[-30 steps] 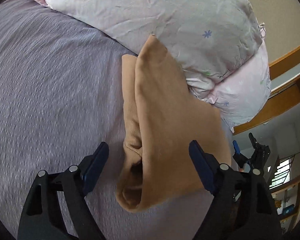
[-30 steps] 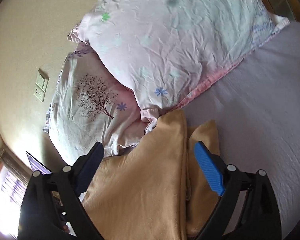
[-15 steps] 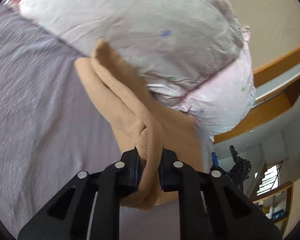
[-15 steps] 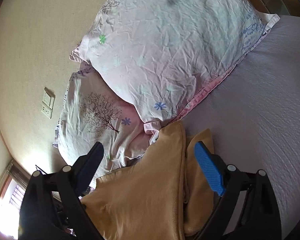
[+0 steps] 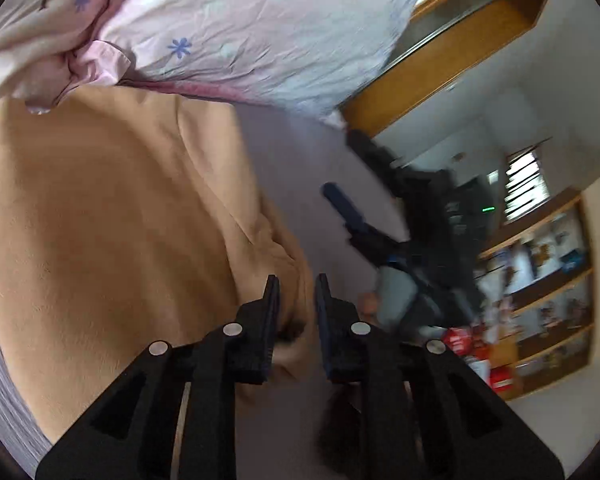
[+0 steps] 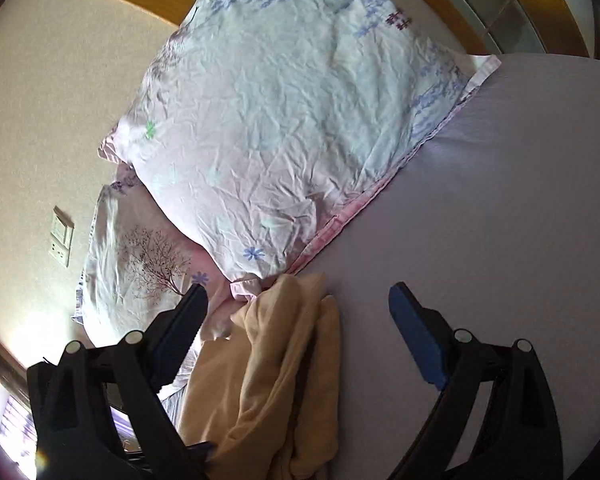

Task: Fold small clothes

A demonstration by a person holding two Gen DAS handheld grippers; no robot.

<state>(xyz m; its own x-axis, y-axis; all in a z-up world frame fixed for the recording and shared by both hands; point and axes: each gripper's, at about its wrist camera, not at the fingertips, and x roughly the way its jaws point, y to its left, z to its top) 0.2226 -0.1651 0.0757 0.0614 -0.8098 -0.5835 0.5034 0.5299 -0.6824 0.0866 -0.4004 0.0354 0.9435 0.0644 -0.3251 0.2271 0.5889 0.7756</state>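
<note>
A tan garment (image 5: 112, 216) lies on the lilac bed sheet (image 5: 300, 152), its far end against the pillows. My left gripper (image 5: 296, 300) is shut on a bunched fold of the tan garment at its near right edge. In the right wrist view the tan garment (image 6: 284, 376) lies bunched lengthwise between and below the open jaws of my right gripper (image 6: 296, 304), which holds nothing. My right gripper also shows in the left wrist view (image 5: 348, 208), blurred, hovering to the right of the garment.
Two floral pillows (image 6: 292, 120) are stacked at the head of the bed against a beige wall with a socket plate (image 6: 62, 242). A wooden headboard ledge (image 5: 452, 52) and shelves (image 5: 540, 288) stand at the right. Bare sheet (image 6: 500, 216) spreads to the right.
My left gripper closed on the garment's fold and swung it over, so the cloth now lies spread to its left. My right gripper stayed open and drew back a little.
</note>
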